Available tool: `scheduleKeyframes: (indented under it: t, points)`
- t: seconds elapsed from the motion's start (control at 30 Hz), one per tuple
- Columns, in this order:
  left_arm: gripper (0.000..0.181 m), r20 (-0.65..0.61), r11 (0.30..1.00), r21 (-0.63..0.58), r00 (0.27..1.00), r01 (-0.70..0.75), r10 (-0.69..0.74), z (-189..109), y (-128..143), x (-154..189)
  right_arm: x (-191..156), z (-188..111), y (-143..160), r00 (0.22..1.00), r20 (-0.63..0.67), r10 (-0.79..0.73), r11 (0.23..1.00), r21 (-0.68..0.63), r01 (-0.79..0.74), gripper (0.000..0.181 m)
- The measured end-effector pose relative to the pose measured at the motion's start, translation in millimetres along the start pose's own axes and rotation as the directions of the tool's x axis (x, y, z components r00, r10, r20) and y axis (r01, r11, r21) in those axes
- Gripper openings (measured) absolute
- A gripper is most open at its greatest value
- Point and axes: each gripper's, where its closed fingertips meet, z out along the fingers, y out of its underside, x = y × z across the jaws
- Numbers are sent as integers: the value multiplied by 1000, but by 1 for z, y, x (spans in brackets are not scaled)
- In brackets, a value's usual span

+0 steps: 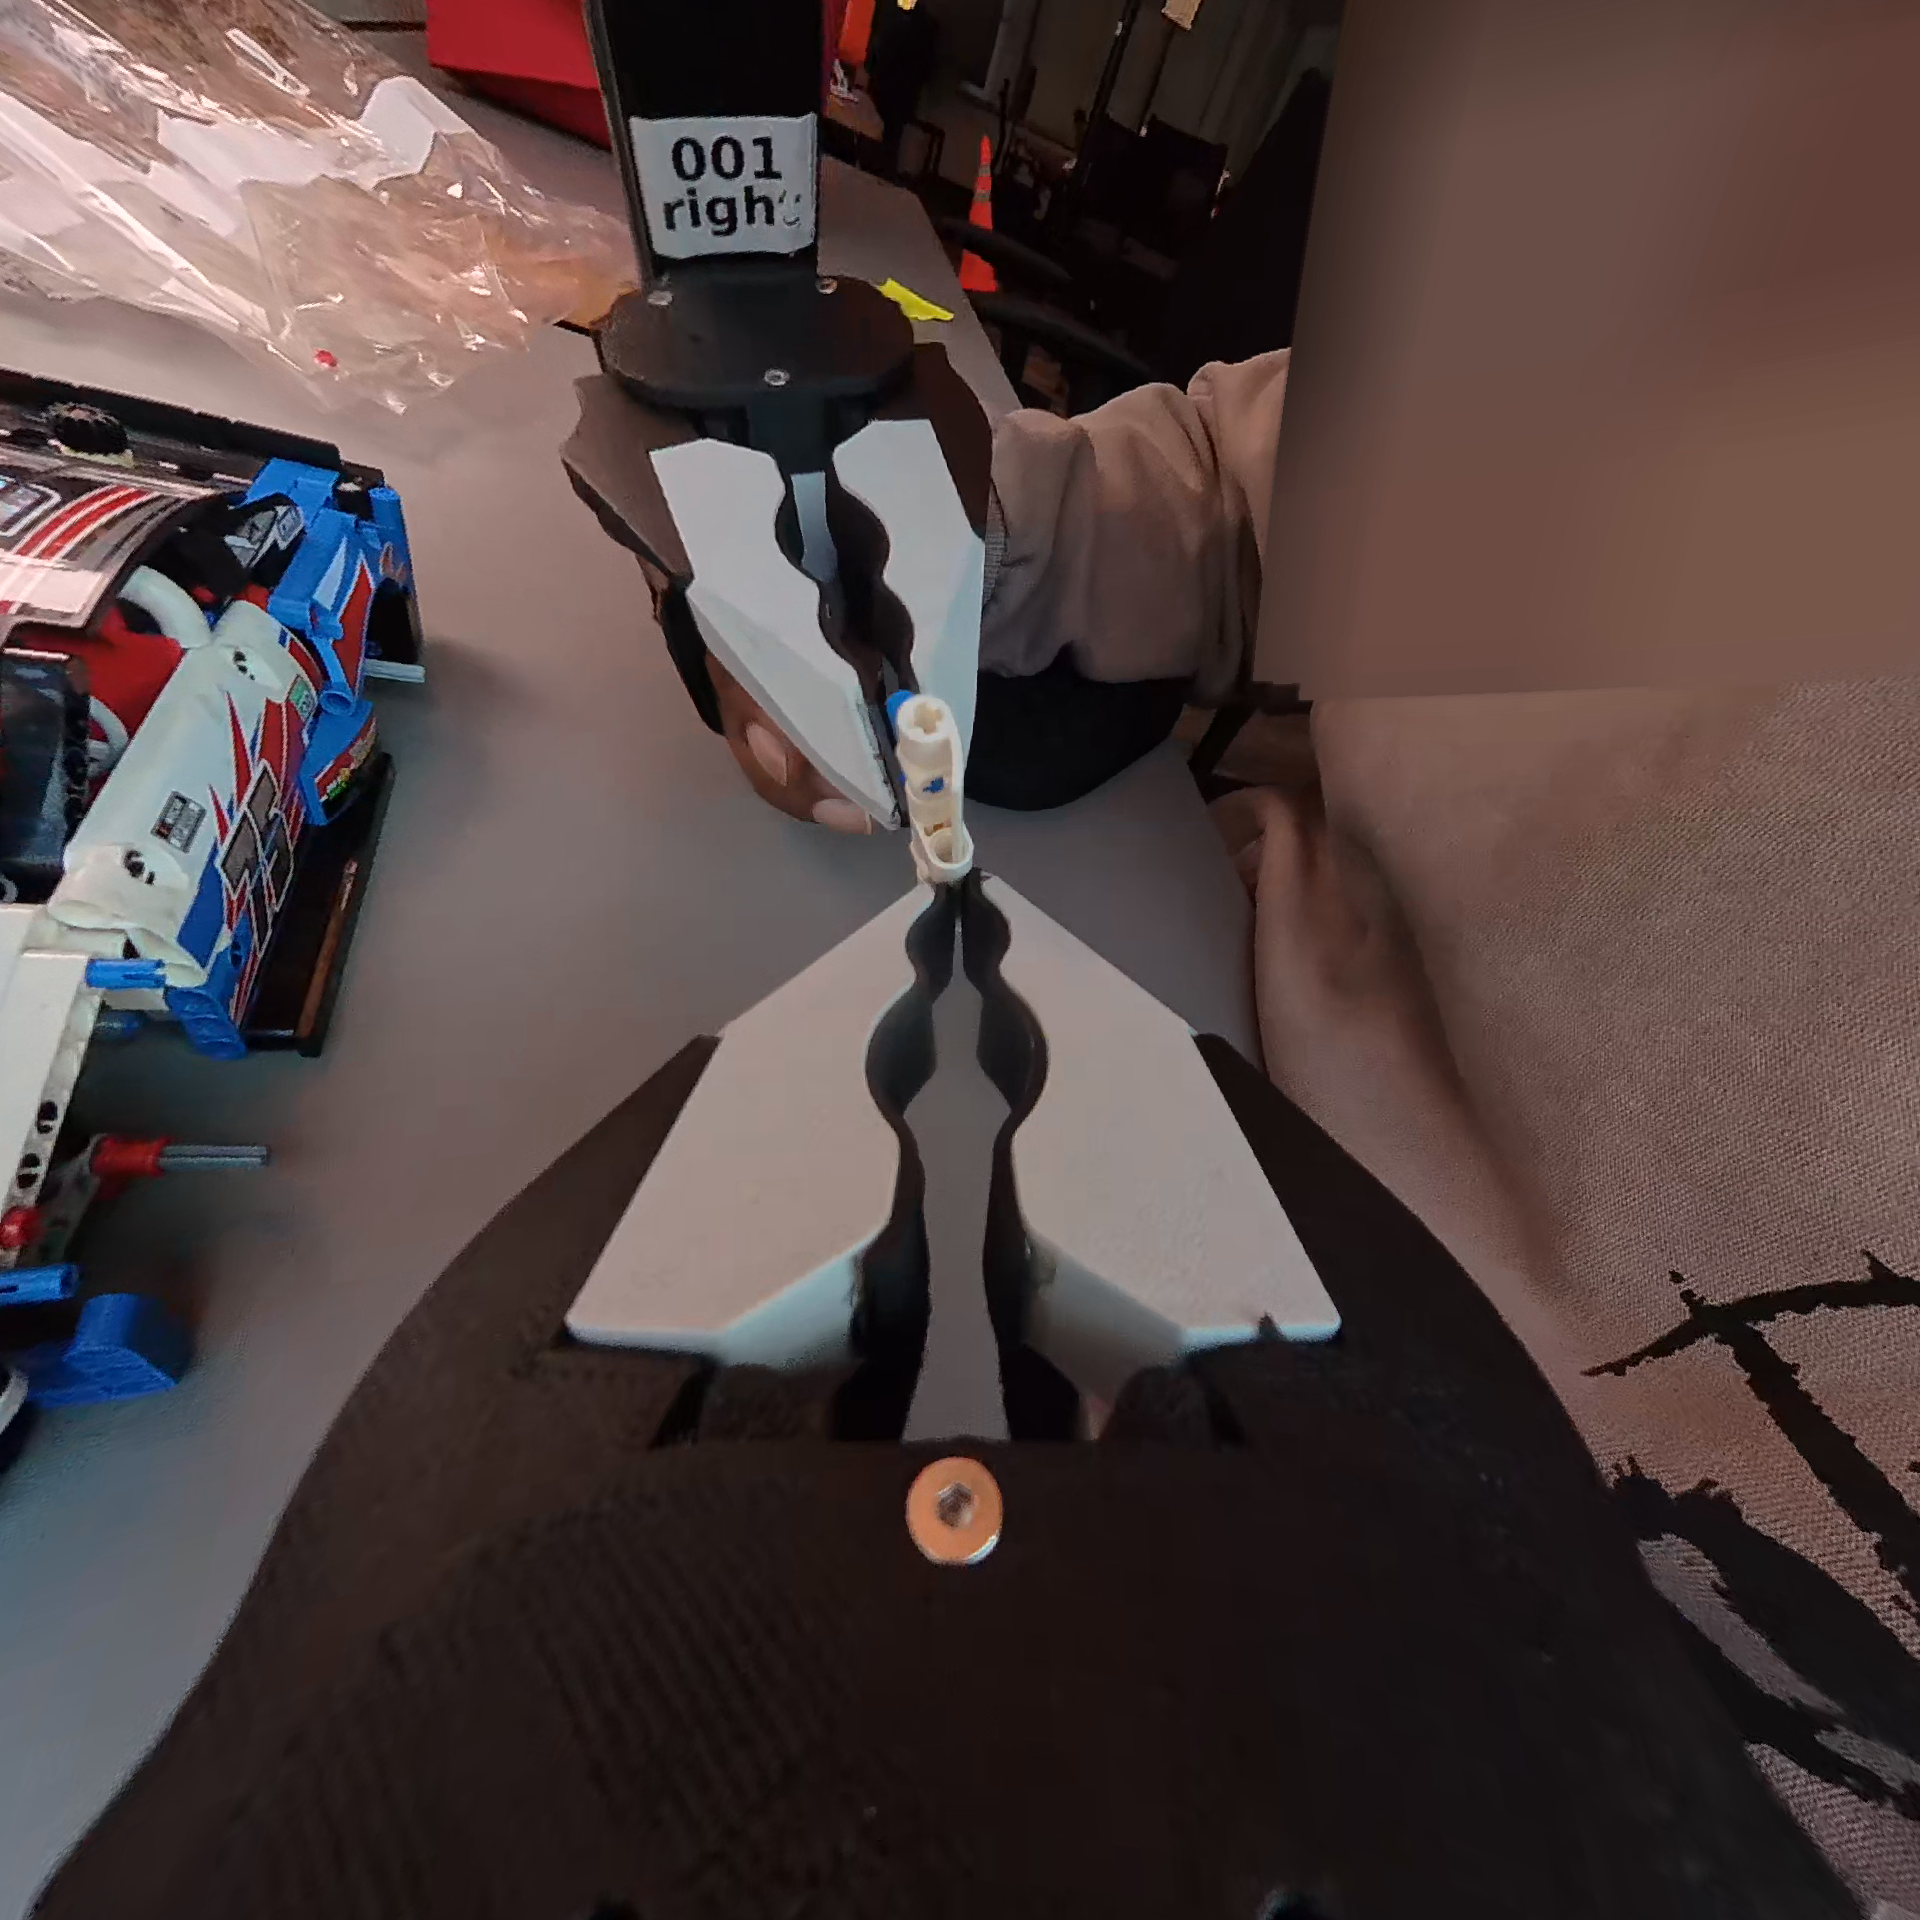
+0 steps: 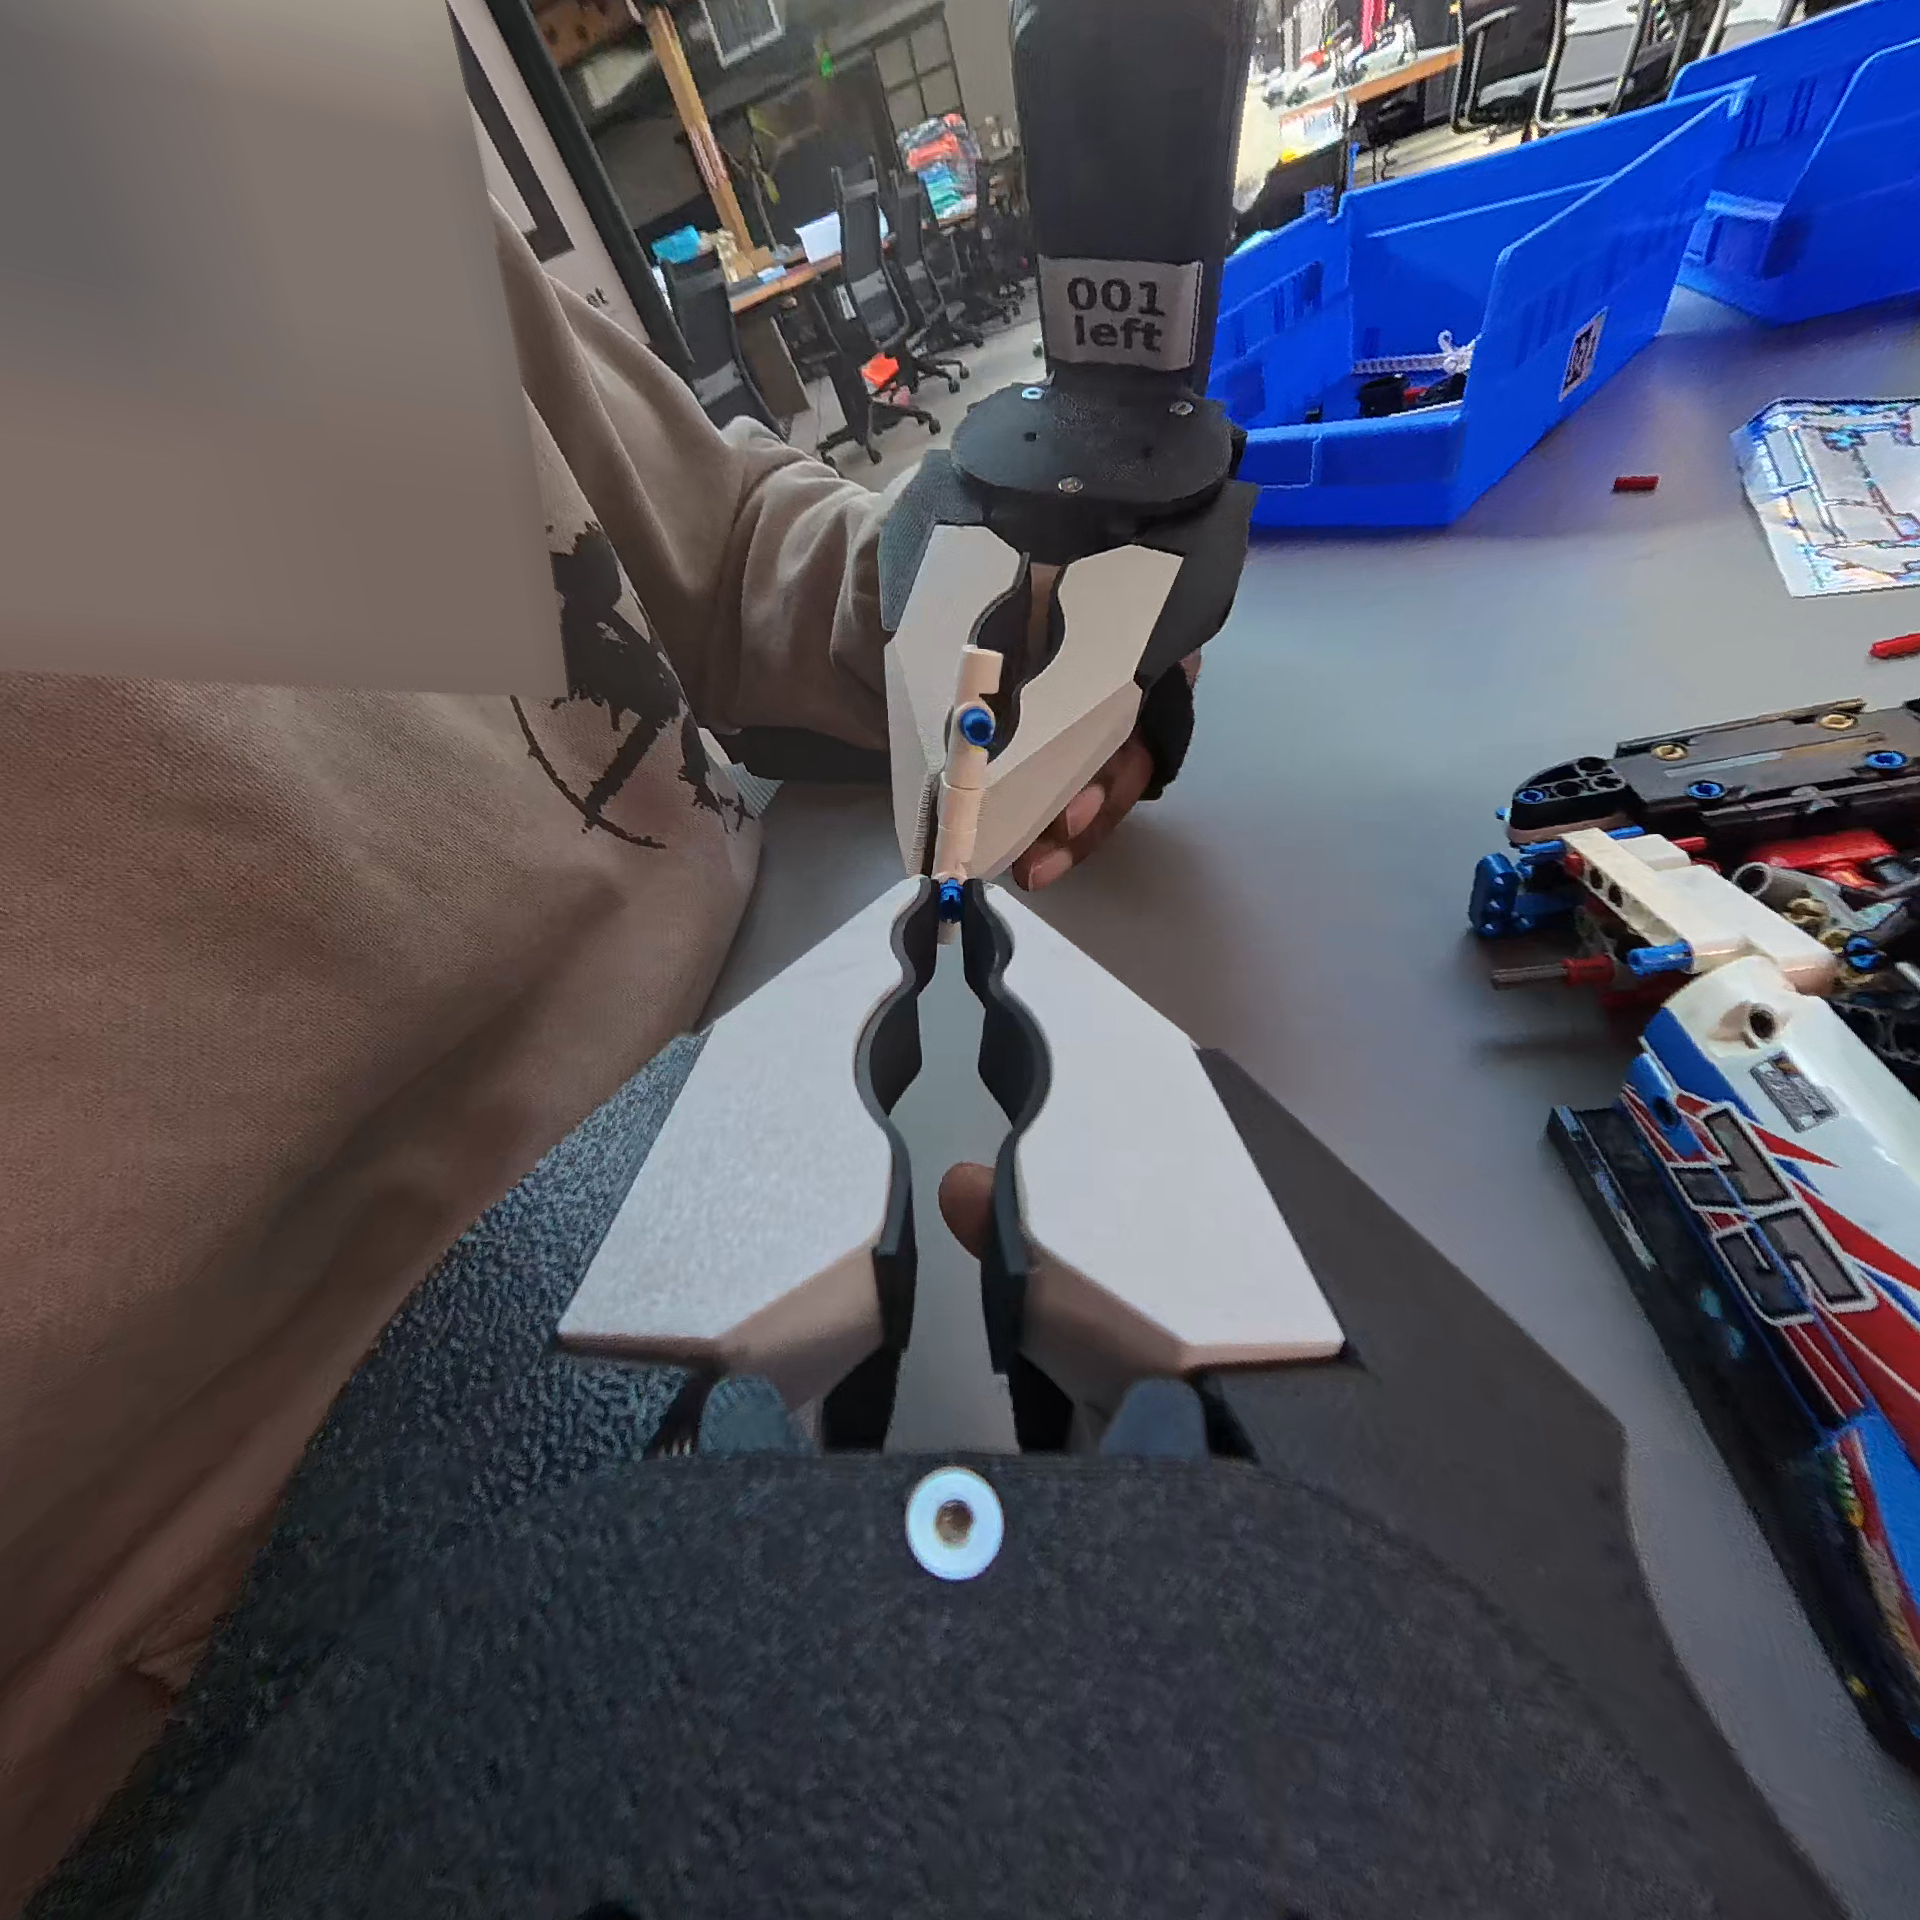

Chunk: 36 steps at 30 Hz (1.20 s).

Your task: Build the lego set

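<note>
Both claws met tip to tip above the grey worktop (image 1: 582, 790), sharing 1 small white beam (image 1: 932, 787) studded with blue pins. Our left claw (image 1: 961, 883) had its 2 fingers pressed together on the beam's near end. Our right claw (image 2: 945, 899) was clamped on the opposite end, pinching it at a blue pin (image 2: 949, 896). In the right wrist view the beam ran slanted from our tips into the left claw's fingers, with a second blue pin (image 2: 974, 722) sticking out sideways partway along it.

We saw the half-built race car (image 1: 197, 748), white, blue and red, lying on the worktop well apart from the claws. Crumpled clear bags (image 1: 260, 197) sat beyond the car. In the right wrist view, blue bins (image 2: 1507, 301) stood farther back, and a printed sheet (image 2: 1839, 499) lay near them.
</note>
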Motion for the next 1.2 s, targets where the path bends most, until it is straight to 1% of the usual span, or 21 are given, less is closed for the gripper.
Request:
scheduleKeyframes:
  t: [0.17, 0.23, 0.43, 0.63, 0.8, 0.93, 1.0, 1.07, 1.13, 1.2]
  points:
    - [0, -32, 1000, 9, 999, -7, 7, 2, 0, 6, -7, 2, -1, 998, 49, 30, 999, 18, -31, 3]
    - [0, -28, 1000, 8, 1000, -12, 12, 2, 0, 6, -7, 2, 1, 998, 49, 29, 999, 13, -30, 3]
    - [0, -35, 996, 87, 999, 0, 3, 1, -11, 9, -9, -1, -11, 994, 83, 68, 992, 104, -76, 3]
    - [0, -19, 984, 178, 1000, -1, 4, -2, -26, 8, -9, -5, -26, 994, 86, 69, 978, 192, -85, 3]
    - [0, -23, 975, 222, 1000, -4, 10, -2, -33, 11, -11, -8, -33, 991, 109, 75, 967, 234, -99, 3]
    - [0, -25, 980, 197, 1000, -11, 16, -4, -32, 8, -9, -8, -34, 992, 103, 80, 967, 234, -102, 3]
    - [0, -13, 988, 150, 999, -39, 41, -2, -28, 7, -8, -9, -30, 994, 93, 57, 979, 188, -74, 3]
    - [0, -3, 992, 111, 998, -54, 55, 0, -23, 7, -8, -10, -27, 997, 70, 18, 988, 149, -28, 9]
    - [0, 3, 994, 89, 998, -58, 58, 0, -19, 7, -8, -13, -25, 998, 65, 3, 992, 128, -11, 12]
    - [0, 8, 996, 68, 998, -61, 61, 1, -16, 6, -6, -13, -17, 999, 39, -24, 997, 69, 22, 13]
